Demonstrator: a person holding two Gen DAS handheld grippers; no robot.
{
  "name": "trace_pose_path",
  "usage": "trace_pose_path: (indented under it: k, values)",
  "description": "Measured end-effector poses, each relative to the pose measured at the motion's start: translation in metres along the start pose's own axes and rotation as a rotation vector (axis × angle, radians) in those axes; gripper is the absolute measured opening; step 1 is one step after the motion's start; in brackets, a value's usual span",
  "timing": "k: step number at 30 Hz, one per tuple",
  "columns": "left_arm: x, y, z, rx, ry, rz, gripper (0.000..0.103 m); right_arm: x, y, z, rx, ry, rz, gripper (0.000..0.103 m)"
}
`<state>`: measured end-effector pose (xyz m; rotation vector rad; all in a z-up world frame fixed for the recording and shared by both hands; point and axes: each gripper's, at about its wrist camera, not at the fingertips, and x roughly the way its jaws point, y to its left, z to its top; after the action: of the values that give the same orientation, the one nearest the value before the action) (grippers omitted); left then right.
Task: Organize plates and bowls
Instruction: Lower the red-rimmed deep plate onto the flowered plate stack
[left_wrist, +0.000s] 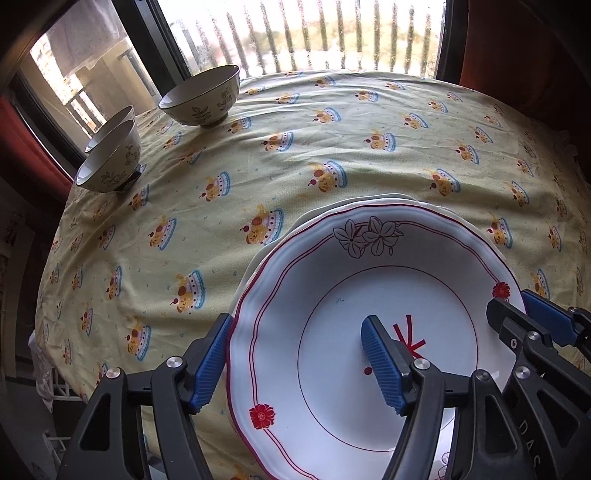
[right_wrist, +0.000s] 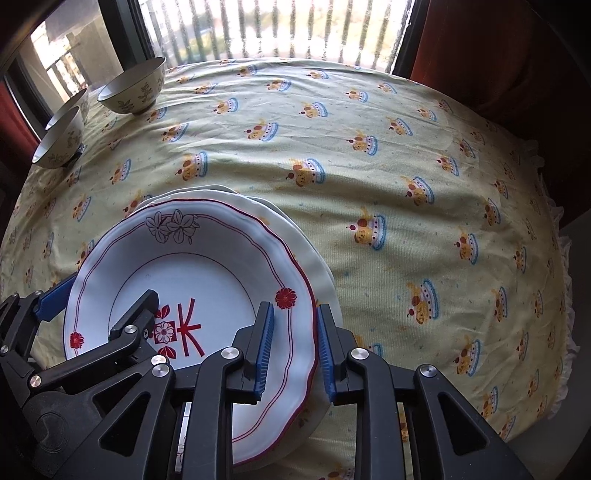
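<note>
A white plate with a red rim and flower print (left_wrist: 332, 295) (right_wrist: 207, 266) lies on top of a stack of cream plates (left_wrist: 388, 201) (right_wrist: 295, 229) at the near side of the table. My left gripper (left_wrist: 297, 362) (right_wrist: 96, 301) is open and straddles the plate's left rim, one pad outside it and the other over the plate's middle. My right gripper (right_wrist: 293, 350) (left_wrist: 524, 314) is shut on the plate's right rim, one pad on the inner slope, the other against the outer edge. Three leaf-patterned bowls stand upright at the far left: one apart (left_wrist: 201, 96) (right_wrist: 133, 88), two close together (left_wrist: 110, 162) (right_wrist: 59, 140).
A yellow printed tablecloth (left_wrist: 332, 147) (right_wrist: 406, 166) covers the round table, which drops off at the right edge (right_wrist: 561, 258). A barred window (left_wrist: 314, 37) runs behind the table, with red curtains (right_wrist: 480, 55) at both sides. A small dark object (left_wrist: 129, 181) sits by the nearest bowl.
</note>
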<state>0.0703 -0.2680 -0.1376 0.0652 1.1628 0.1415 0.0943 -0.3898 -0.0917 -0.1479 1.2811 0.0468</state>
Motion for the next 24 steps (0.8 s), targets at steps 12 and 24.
trace_pose_path:
  k: [12,24]
  values:
    - [0.001,0.004,-0.004,-0.007,0.063,-0.037,0.084,0.002,-0.001,0.001,-0.027,0.011,0.023,0.026]
    - [0.006,0.035,-0.005,0.027,0.086,-0.182,0.093,0.001,-0.008,-0.003,0.129,0.038,-0.003,0.057]
